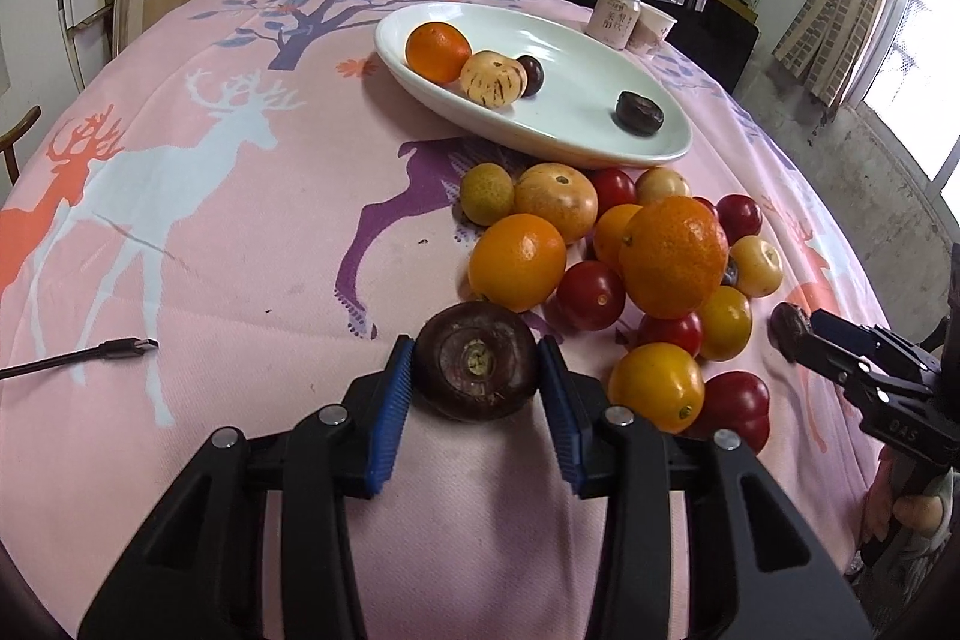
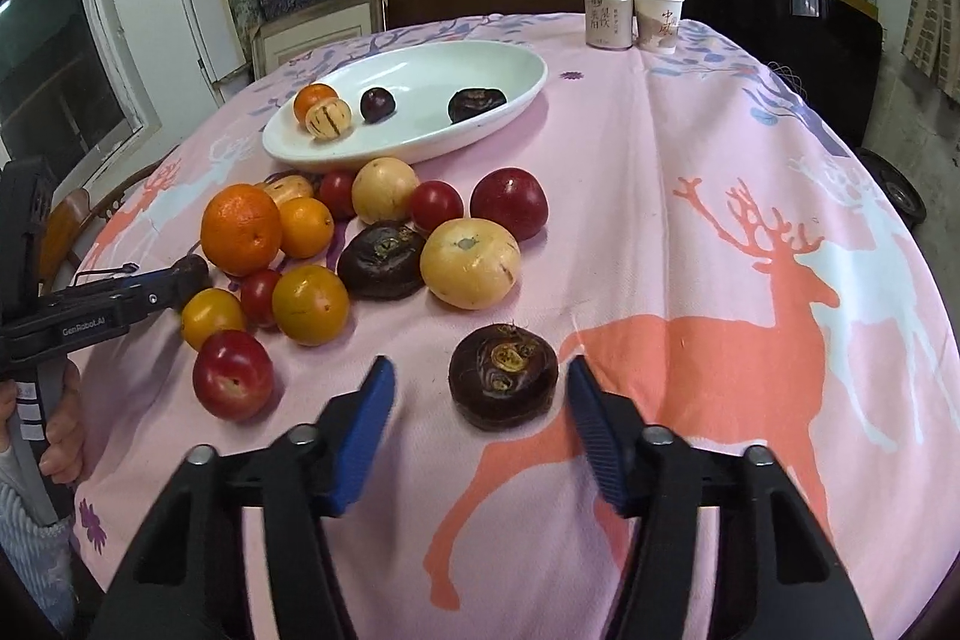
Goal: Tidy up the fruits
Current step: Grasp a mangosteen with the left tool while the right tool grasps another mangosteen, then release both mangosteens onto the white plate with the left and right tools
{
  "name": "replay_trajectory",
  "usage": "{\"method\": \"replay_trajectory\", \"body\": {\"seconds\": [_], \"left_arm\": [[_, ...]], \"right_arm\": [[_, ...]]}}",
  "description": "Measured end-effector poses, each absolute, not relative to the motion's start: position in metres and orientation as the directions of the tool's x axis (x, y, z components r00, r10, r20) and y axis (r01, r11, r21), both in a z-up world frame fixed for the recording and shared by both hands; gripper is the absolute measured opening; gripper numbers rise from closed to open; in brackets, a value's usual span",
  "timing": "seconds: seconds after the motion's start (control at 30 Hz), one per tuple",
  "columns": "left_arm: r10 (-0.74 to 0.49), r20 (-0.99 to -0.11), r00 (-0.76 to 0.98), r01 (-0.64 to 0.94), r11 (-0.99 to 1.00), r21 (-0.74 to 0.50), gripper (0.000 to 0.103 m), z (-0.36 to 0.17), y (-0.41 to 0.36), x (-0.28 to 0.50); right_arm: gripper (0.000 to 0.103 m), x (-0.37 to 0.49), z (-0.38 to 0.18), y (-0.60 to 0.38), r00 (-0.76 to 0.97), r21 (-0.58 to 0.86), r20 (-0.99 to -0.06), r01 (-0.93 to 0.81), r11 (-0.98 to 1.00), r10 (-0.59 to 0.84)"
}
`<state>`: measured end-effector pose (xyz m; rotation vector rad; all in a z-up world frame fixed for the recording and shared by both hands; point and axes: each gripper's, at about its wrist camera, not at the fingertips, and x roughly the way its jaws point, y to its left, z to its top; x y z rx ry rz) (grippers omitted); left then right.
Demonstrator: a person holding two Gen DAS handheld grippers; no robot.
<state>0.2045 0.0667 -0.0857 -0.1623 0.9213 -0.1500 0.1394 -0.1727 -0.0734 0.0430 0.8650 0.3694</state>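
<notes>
Left gripper (image 1: pixel 477 370): clamped on water chestnut (image 1: pixel 477 361), near white dish (image 1: pixel 600 148). Step: pick-up. Next: lift, carry to dish w/o slipping.

My left hand-held gripper (image 1: pixel 477 376) pinches a dark fruit (image 1: pixel 477 361) between both pads, while my right hand-held gripper (image 2: pixel 480 394) brackets another dark fruit (image 2: pixel 503 376) loosely.

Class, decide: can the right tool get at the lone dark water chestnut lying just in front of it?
Probably yes: the water chestnut already sits on bare tablecloth between the open fingers of the right tool, and nothing stands in the way.
</notes>
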Motion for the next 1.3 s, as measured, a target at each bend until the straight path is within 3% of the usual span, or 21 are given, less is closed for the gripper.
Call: {"method": "replay_trajectory", "body": {"seconds": [0.07, 0.17, 0.43, 0.7, 1.0, 1.3], "left_arm": [[-0.198, -0.779, 0.595, 0.059, 0.977, -0.203, 0.041, -0.086, 0.067, 0.204], [-0.198, -0.779, 0.595, 0.060, 0.977, -0.203, 0.041, -0.086, 0.067, 0.205], [-0.183, -0.787, 0.590, 0.065, 0.981, -0.180, 0.041, -0.086, 0.061, 0.204], [-0.167, -0.751, 0.639, 0.067, 0.984, -0.163, 0.041, -0.064, 0.063, 0.214], [-0.133, -0.695, 0.706, 0.066, 0.990, -0.123, 0.041, -0.010, 0.056, 0.286], [-0.160, -0.716, 0.680, 0.073, 0.986, -0.151, 0.041, -0.023, 0.041, 0.365]], "right_arm": [[0.051, 0.144, -0.077, -0.171, 0.580, 0.178, -0.748, -0.294, 0.939, 0.324], [0.040, 0.147, -0.083, -0.171, 0.560, 0.185, -0.762, -0.293, 0.938, 0.326], [0.040, 0.147, -0.082, -0.176, 0.556, 0.229, -0.748, -0.297, 0.927, 0.363], [0.040, 0.150, -0.060, -0.204, 0.615, 0.334, -0.665, -0.262, 0.905, 0.423], [0.040, 0.216, -0.005, -0.214, 0.705, 0.367, -0.558, -0.261, 0.893, 0.437], [0.040, 0.291, 0.002, -0.147, 0.656, 0.340, -0.562, -0.373, 0.863, 0.504]]}}
